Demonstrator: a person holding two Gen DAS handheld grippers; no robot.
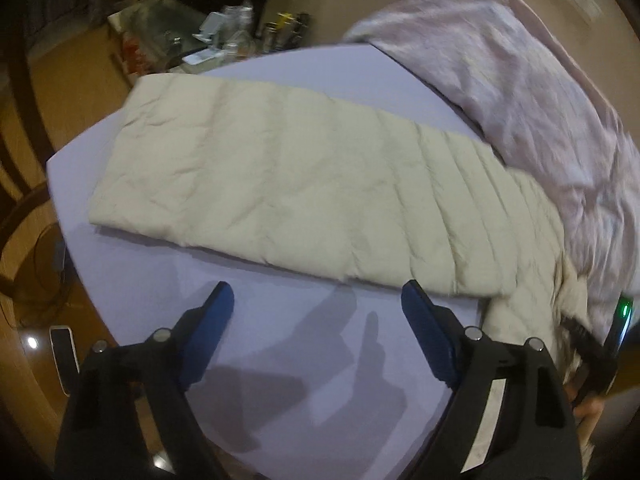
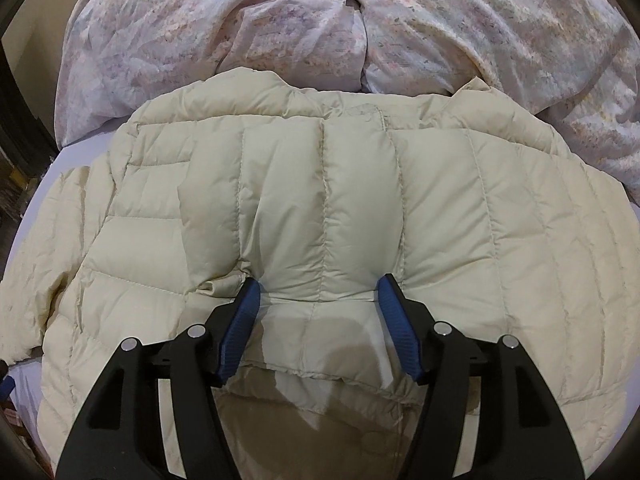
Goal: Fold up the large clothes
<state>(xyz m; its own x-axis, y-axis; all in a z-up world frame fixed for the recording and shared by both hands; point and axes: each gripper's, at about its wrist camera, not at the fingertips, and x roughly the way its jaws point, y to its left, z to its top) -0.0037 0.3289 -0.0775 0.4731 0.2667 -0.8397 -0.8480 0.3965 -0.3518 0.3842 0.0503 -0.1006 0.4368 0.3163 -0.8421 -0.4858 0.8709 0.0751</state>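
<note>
Left claw (image 1: 318, 294) gaping; right claw (image 2: 320, 290) seemingly presses jacket (image 2: 320, 200).

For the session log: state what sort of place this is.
Probably a bedroom: a cream puffer jacket lies on a lavender-sheeted bed beside a rumpled floral duvet, with a cluttered side table behind.

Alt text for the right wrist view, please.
The right gripper, jaws open, presses its blue fingertips into a cream quilted puffer jacket spread on a pale lavender bed sheet. A crumpled floral duvet lies beyond the jacket.
</note>
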